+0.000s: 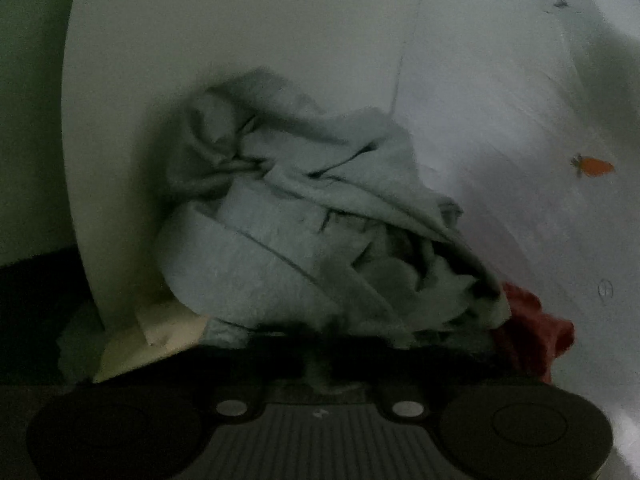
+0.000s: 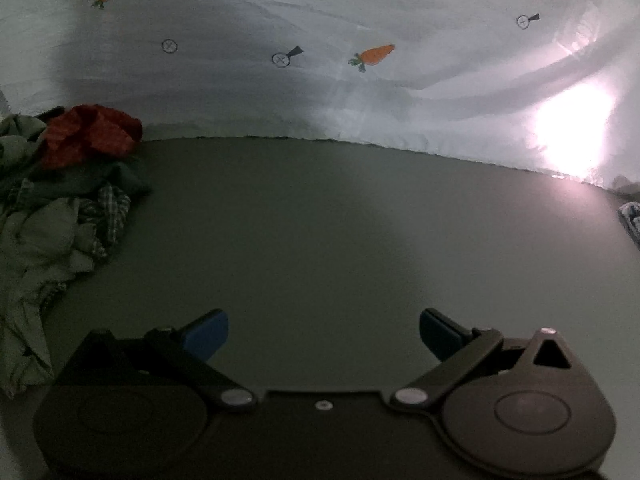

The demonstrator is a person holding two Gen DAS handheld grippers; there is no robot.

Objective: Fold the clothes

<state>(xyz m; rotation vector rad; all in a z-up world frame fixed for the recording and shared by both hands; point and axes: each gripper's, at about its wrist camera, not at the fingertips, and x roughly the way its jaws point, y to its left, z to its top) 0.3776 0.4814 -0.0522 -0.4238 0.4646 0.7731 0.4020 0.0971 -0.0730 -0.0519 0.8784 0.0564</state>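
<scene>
A crumpled pale grey-blue garment [image 1: 300, 220] fills the middle of the left wrist view, heaped against a white sheet. My left gripper [image 1: 320, 364] is shut on a fold at its lower edge; the fingertips are lost in dark shadow under the cloth. A red garment [image 1: 528, 328] lies to its right. In the right wrist view my right gripper [image 2: 323, 334] stands open over the bare dark table [image 2: 320, 240], its blue pads [image 2: 208, 336] wide apart with nothing between them. The clothes pile [image 2: 48, 232], topped by the same red garment [image 2: 92, 136], lies far to its left.
A white sheet printed with carrots [image 2: 376, 54] hangs behind the table and meets it along a hem. A checked cloth [image 2: 112, 212] sits in the pile. A cream cloth [image 1: 152, 332] lies under the garment at lower left. Another patterned fabric [image 2: 630, 220] shows at the right edge.
</scene>
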